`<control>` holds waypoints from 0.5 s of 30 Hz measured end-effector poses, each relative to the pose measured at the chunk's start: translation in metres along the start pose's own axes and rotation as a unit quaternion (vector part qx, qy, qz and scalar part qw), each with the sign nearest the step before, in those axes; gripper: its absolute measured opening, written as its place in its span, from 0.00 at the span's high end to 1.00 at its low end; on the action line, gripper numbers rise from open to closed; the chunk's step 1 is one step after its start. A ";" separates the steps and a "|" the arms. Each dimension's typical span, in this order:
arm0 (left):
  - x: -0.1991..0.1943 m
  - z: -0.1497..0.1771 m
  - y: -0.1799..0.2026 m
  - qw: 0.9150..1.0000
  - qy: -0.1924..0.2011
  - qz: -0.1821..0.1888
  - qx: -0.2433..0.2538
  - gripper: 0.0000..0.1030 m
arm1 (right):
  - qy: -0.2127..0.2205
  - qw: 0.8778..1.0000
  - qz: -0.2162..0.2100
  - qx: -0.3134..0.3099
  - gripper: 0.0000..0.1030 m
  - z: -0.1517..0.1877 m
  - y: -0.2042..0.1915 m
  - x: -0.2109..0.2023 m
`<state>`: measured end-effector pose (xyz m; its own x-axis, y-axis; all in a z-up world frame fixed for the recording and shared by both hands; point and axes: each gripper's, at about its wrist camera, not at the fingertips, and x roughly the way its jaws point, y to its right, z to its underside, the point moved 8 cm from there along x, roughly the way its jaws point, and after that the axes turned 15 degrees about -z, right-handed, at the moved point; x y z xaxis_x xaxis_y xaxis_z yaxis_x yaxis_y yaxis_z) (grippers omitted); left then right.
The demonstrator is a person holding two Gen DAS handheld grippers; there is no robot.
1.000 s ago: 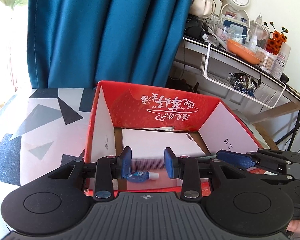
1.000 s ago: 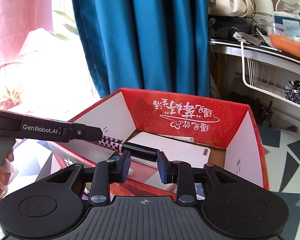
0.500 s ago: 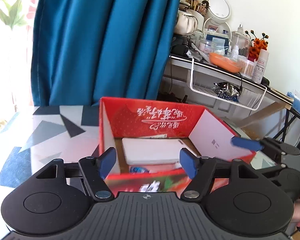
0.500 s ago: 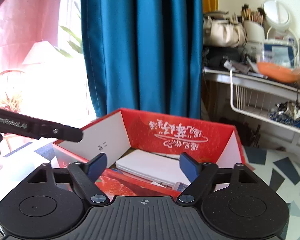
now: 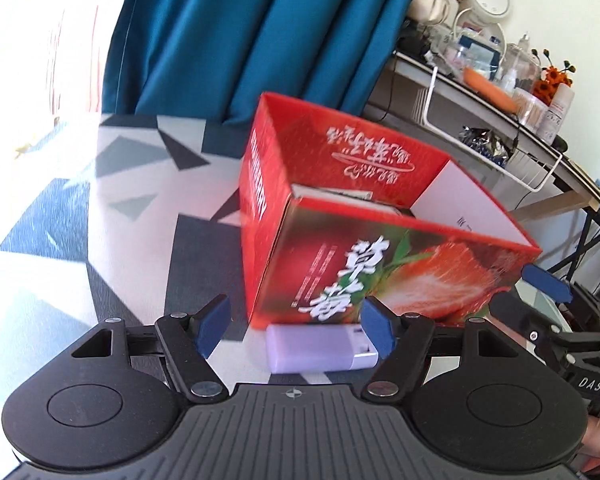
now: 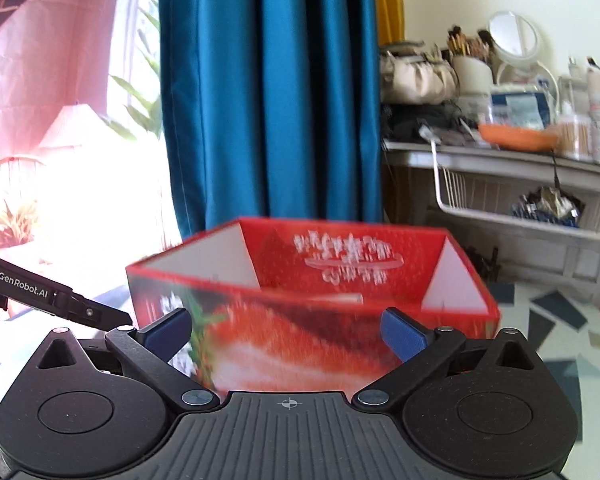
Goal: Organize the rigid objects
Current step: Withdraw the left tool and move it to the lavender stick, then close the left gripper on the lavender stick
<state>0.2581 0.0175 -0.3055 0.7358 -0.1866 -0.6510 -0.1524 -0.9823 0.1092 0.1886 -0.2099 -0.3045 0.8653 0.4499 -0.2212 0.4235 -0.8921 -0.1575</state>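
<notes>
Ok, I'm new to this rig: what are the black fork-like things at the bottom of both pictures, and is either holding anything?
Each picture comes from a camera on a hand-held two-finger gripper, looking along its fingers. One view shows the left gripper, open and empty, with a lilac container lying on the patterned table between its fingers, untouched. The other shows the right gripper, jaws opening, nothing held. Ahead of both stands the red strawberry box, open-topped.

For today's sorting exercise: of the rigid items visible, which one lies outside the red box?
The lilac tube, lying on the table against the box; the white item sits inside.
</notes>
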 end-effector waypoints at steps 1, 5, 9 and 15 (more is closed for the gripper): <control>0.003 0.002 0.000 1.000 -0.004 0.000 -0.002 0.28 | -0.007 1.000 0.003 0.004 0.03 0.006 0.001 0.001; 0.011 0.009 0.001 1.000 -0.013 -0.001 -0.002 0.28 | -0.033 0.999 0.008 0.019 0.03 0.028 0.006 0.003; 0.019 0.012 0.001 1.000 -0.020 -0.003 -0.008 0.29 | -0.050 0.998 0.008 0.038 0.07 0.041 0.010 0.005; 0.030 0.014 0.000 0.999 -0.040 -0.007 -0.002 0.56 | -0.082 0.996 -0.030 0.034 0.17 0.047 -0.003 0.020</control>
<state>0.2710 0.0119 -0.3357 0.6827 -0.1701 -0.7106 -0.1384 -0.9850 0.1027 0.1922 -0.1963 -0.3541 0.7819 0.5074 -0.3621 0.4481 -0.8614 -0.2393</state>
